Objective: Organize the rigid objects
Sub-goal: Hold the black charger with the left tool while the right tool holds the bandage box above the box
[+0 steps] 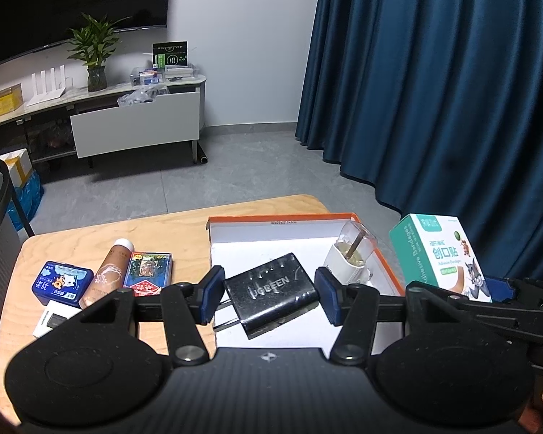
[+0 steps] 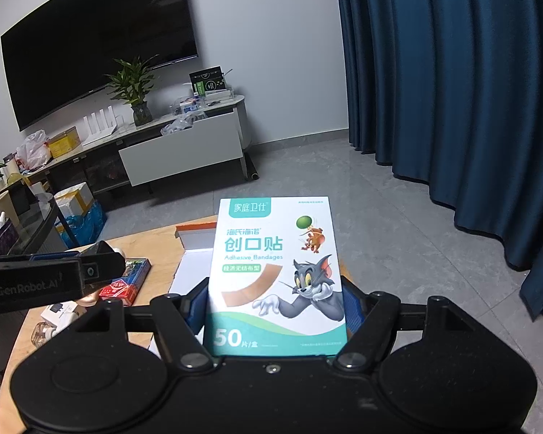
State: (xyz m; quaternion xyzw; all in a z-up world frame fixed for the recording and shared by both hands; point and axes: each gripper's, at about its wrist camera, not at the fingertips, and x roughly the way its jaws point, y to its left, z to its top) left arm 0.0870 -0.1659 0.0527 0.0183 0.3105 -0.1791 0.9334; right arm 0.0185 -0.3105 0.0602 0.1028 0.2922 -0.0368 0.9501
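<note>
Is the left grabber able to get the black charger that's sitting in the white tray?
Probably yes. The left gripper hangs right over the black charger, one finger on each side with gaps, not squeezing it. Nothing sits between them. The right gripper, holding the bandage box, stays off to the side.

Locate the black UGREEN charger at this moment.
In the left wrist view, the black UGREEN charger lies inside the orange-rimmed box, between the left tongs' pads, just left of a white plug-in device.

Bandage box (image 2: 275, 275) bottom edge behind the right tongs (image 2: 275, 311); small white box (image 1: 52, 320) partly hidden.
</note>
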